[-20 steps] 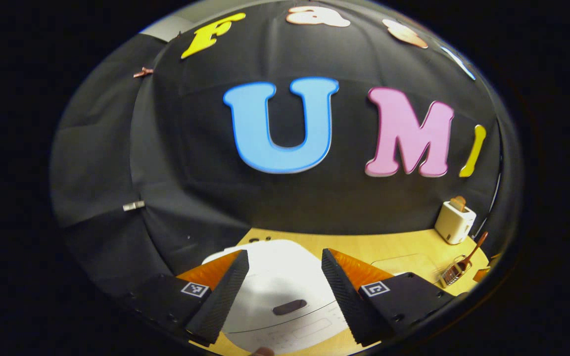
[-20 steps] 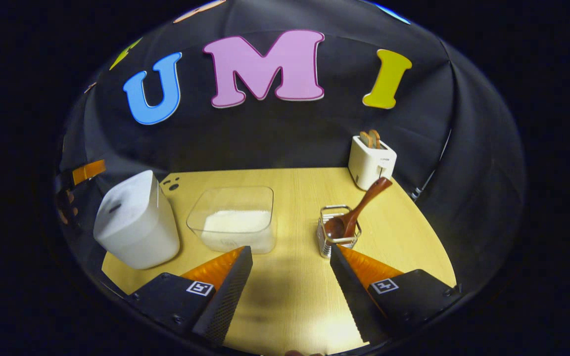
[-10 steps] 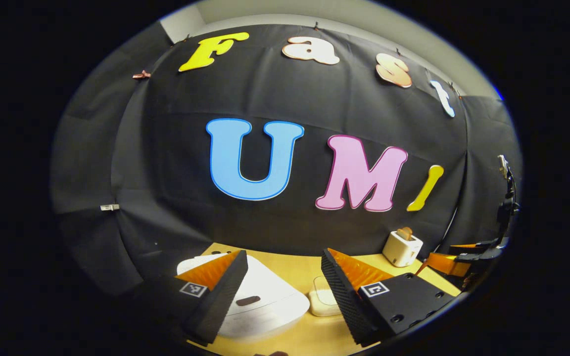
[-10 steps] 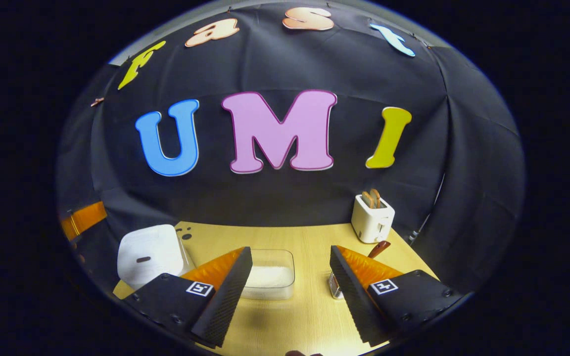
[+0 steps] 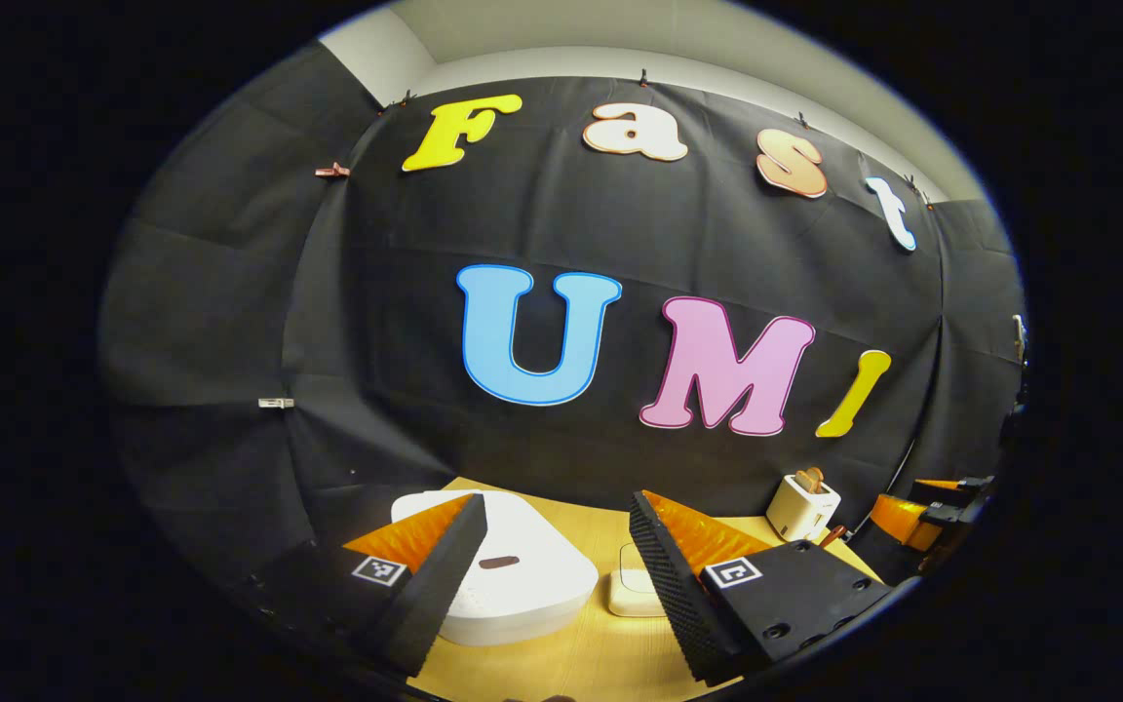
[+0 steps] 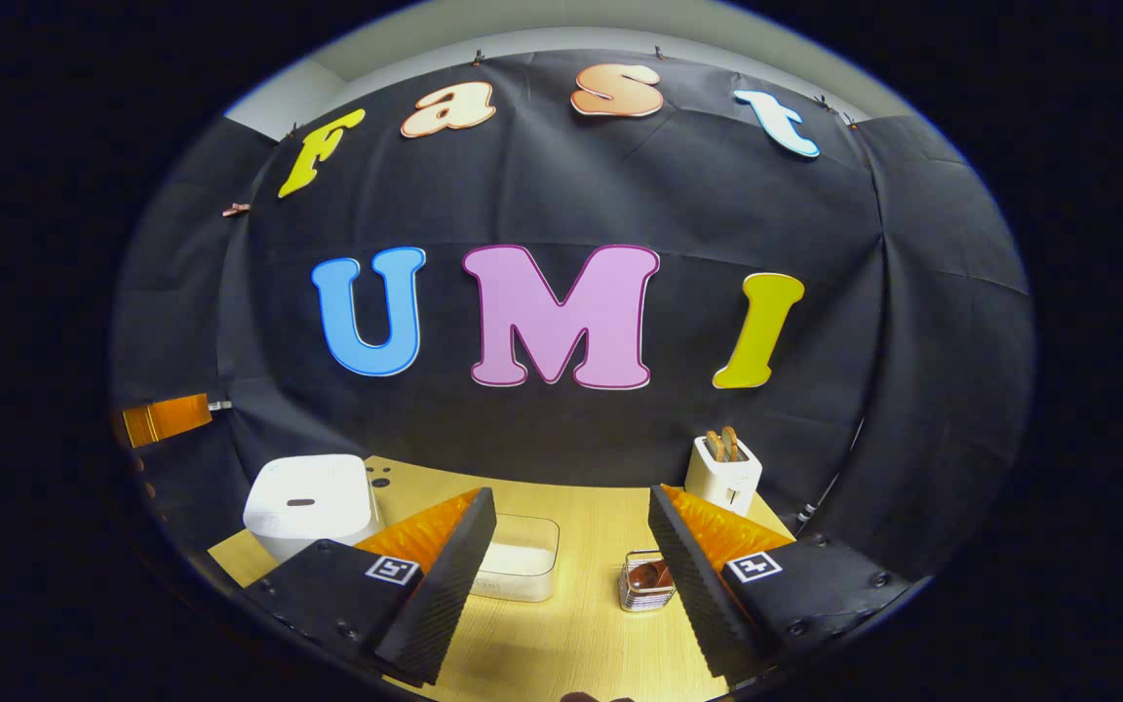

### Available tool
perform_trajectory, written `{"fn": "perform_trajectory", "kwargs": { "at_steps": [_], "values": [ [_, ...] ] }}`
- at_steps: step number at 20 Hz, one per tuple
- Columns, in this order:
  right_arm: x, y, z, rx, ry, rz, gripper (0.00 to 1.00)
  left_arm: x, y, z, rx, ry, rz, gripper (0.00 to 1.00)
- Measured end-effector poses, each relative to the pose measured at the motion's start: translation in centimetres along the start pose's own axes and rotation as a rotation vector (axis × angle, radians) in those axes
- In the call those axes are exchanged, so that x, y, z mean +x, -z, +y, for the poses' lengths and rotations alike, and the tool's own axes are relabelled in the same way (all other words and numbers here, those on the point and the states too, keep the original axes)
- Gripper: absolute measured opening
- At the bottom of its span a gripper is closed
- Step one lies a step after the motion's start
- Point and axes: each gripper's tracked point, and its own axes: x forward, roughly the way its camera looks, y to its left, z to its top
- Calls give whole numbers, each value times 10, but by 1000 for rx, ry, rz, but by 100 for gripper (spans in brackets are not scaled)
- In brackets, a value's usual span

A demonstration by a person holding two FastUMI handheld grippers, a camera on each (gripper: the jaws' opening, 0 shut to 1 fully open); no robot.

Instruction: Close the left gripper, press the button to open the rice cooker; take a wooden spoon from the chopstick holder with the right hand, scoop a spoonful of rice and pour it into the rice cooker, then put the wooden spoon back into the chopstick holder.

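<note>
- While both grippers hang above the pale wooden table [image 6: 581,643], neither has hold of anything: the left gripper [image 5: 552,580] has its two fingers spread wide with bare air between them, and the right gripper [image 6: 571,580] is spread just as wide.
- From the left gripper view, the white, rounded-square rice cooker [image 5: 522,585] sits close below and between the fingers, lid down, with a small dark oval slot on top.
- Just to the cooker's right in that view lies a clear plastic container [image 5: 632,593], partly hidden behind the right-hand finger.
- At the far right edge of that view the right gripper's body shows, near a small white toaster [image 5: 801,507] with a slice of bread standing in it.
- From the right gripper view, the rice cooker [image 6: 306,495] stands farther off at the table's left end, well apart from the fingers.
- That view makes plain what the other cannot: the clear container [image 6: 519,564] holds white rice [image 6: 513,562], and a wire chopstick holder [image 6: 645,581] stands just right of it with the dark wooden spoon [image 6: 657,575] inside, its handle hidden behind the finger.
- The toaster [image 6: 723,476] stands at the back right, two slices in it.
- Part of the left gripper [image 6: 164,419] shows at that view's left edge.
</note>
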Motion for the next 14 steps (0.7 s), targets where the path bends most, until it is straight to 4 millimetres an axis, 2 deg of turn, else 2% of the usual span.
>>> {"fn": "perform_trajectory", "kwargs": {
  "at_steps": [3,8,11,14],
  "values": [
    [-21,2,-6,27,6,-3,98,-21,7,-14,20,10,26,95],
    [-46,34,-18,80,43,78,98,-32,11,-39,81,41,44,95],
    [-56,59,-34,79,99,127,98,-30,19,-46,104,68,57,95],
    [-66,85,-50,85,172,182,98,-19,29,-47,108,89,77,95]
  ]
}}
